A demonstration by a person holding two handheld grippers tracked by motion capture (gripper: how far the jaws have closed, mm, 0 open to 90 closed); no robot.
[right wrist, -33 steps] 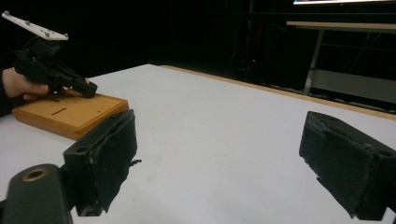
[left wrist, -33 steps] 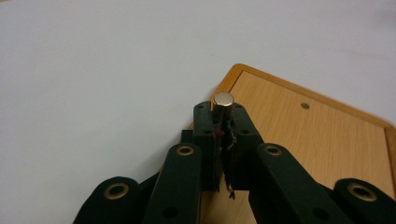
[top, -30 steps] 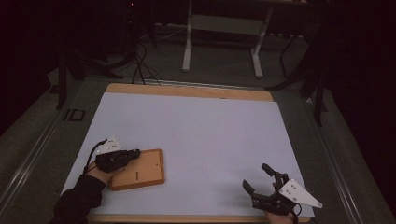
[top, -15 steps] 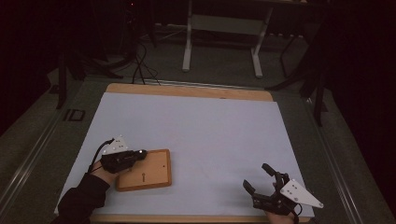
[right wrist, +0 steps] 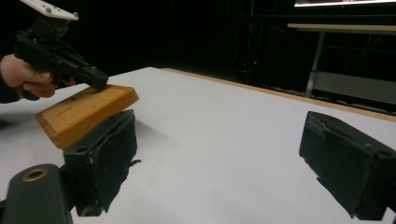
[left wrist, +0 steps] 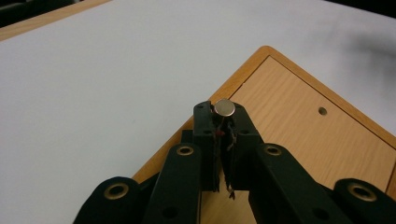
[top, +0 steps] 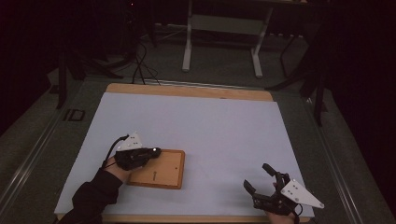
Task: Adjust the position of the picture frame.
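A flat wooden board (top: 161,171) lies on the white table top (top: 196,126) at the front left. My left gripper (top: 156,150) is over the board's near-left corner, shut on a small pin with a round silver head (left wrist: 224,108). The left gripper view shows the board (left wrist: 303,126) with a small hole (left wrist: 322,111) in its face. My right gripper (top: 257,177) rests near the front right edge, jaws wide apart with nothing between them. In the right gripper view the board (right wrist: 79,112) shows at the left, with the left gripper (right wrist: 98,80) on its top.
The table top has a wooden rim (top: 187,89) along its far edge. Beyond it stand a metal frame (top: 219,28) and cables (top: 140,65) on a dark floor.
The left gripper has moved to the right, and the wooden board has slid right along with it. The right gripper has stayed where it was, still open.
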